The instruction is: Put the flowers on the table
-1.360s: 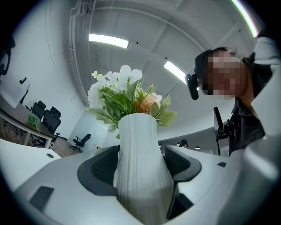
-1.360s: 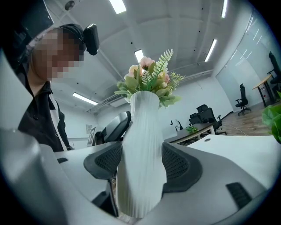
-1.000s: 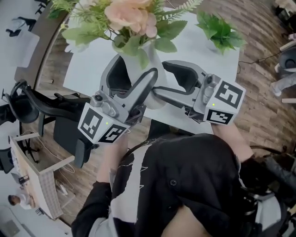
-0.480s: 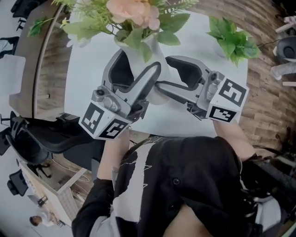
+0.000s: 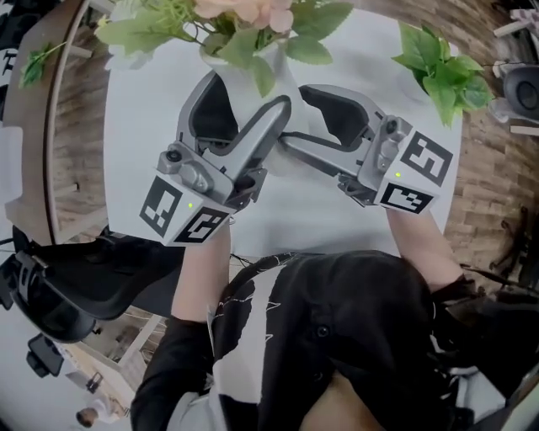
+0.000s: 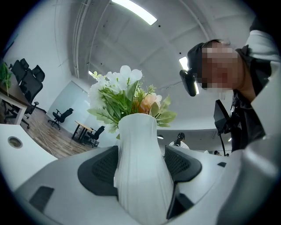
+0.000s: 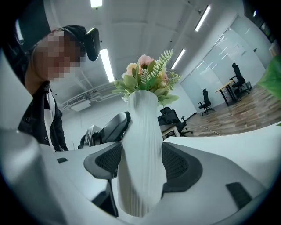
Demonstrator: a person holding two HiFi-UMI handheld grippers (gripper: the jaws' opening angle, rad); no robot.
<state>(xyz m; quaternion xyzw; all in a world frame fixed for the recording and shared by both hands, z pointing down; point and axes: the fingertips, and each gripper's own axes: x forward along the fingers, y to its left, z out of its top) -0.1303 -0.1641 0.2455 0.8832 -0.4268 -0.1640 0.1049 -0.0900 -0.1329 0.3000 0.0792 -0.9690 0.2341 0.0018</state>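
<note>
A white ribbed vase [image 5: 275,77] of pink and white flowers [image 5: 253,15] with green leaves is at the top middle of the head view, over the white table [image 5: 143,126]. My left gripper [image 5: 242,118] is shut on its body from the left, and my right gripper [image 5: 318,139] is shut on it from the right. In the left gripper view the vase [image 6: 140,176] fills the gap between the dark pads [image 6: 99,169], with the flowers [image 6: 127,99] above. The right gripper view shows the same vase [image 7: 141,167] squeezed between the pads [image 7: 182,167]. The vase's base is hidden.
A small green leafy plant [image 5: 442,71] stands at the table's right corner. A black office chair [image 5: 76,278] is at the lower left, beside the table's near edge. Wooden floor [image 5: 493,168] lies to the right. The person's dark sleeves fill the bottom.
Both grippers, still clamped on the vase, have moved forward over the table. More of the tabletop now lies beneath them, and the chair has slid down and left in view.
</note>
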